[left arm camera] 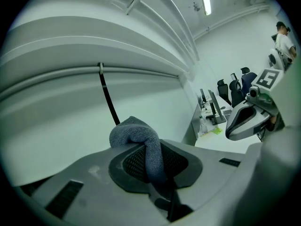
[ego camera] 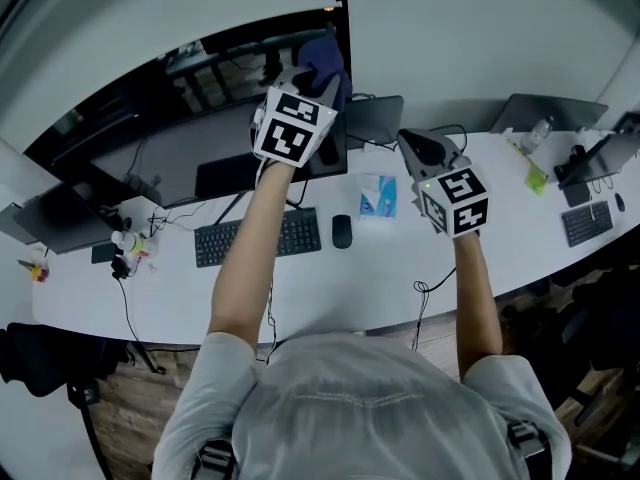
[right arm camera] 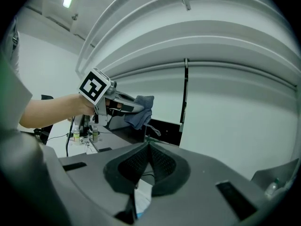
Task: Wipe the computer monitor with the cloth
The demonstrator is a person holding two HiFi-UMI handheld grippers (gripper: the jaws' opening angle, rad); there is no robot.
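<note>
The wide dark monitor (ego camera: 150, 138) stands at the back of the white desk (ego camera: 330, 288). My left gripper (ego camera: 312, 83) is raised at the monitor's upper right corner, shut on a blue-grey cloth (ego camera: 326, 61). In the left gripper view the cloth (left arm camera: 141, 142) is pinched between the jaws of the left gripper (left arm camera: 151, 163) and bunches out past them toward a pale wall. My right gripper (ego camera: 420, 148) hovers right of the monitor, above the desk, shut with nothing in it. The right gripper view shows its closed jaws (right arm camera: 149, 150), and beyond them the left gripper (right arm camera: 115, 102) holding the cloth (right arm camera: 141, 109) over the monitor's dark edge (right arm camera: 162, 128).
A keyboard (ego camera: 258, 238), a mouse (ego camera: 341, 231) and a blue tissue pack (ego camera: 378, 196) lie on the desk below the monitor. A laptop (ego camera: 376, 118) stands behind the right gripper. Small bottles and cables (ego camera: 130, 246) clutter the left end. Another laptop (ego camera: 550, 113) and keyboard (ego camera: 586, 222) sit far right.
</note>
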